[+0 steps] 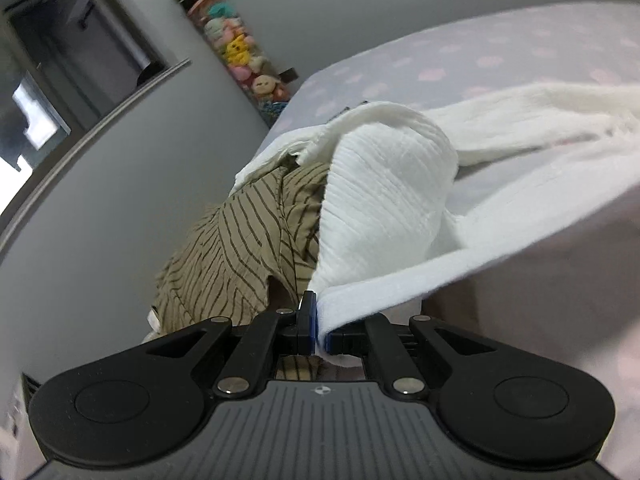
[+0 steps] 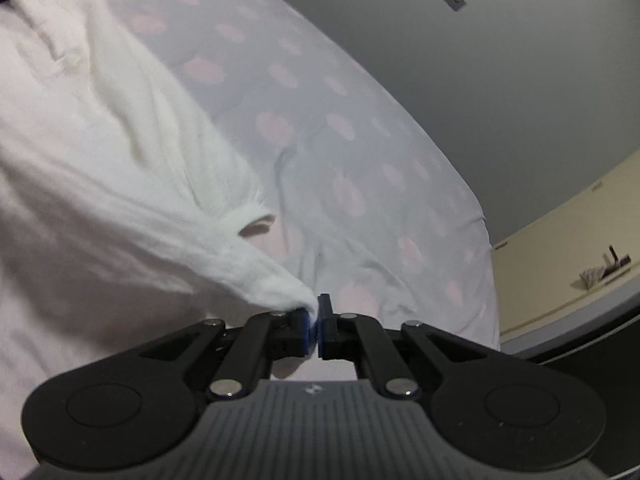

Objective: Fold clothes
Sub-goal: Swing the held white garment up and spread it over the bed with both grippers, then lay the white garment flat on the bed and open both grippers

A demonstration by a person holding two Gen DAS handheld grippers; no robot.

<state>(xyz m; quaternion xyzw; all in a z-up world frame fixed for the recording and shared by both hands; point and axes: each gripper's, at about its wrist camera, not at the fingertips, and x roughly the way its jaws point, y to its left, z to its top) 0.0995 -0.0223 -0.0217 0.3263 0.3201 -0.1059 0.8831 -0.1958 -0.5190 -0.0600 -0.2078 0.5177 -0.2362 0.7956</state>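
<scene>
Both grippers are clamped on the white garment (image 1: 392,184), w/ the fold itself barely begun as far as the views show. Left gripper (image 1: 316,320): jaws clenched on a hemmed edge of the white cloth, which runs up and away toward 1–2 o'clock in the left wrist view, held taut. Right gripper (image 2: 316,320): jaws pinched tight on a bunched corner of the same white garment (image 2: 120,184), fabric stretching off toward 10 o'clock; a gathered cuff (image 2: 252,220) sits just beyond at approx 11 o'clock. Garment lies spread over the bed (image 2: 360,140), on a pale sheet w/ pink spots, partly lifted at the gripped edges. No neat crease or stacked layer visible yet, so prob. still at the lift/straighten stage; sleeves and body remain to be folded. A tan striped garment (image 1: 240,240) sits crumpled at 10–11 o'clock of the left gripper, partly under the white one, unfolded, so also left to do.
</scene>
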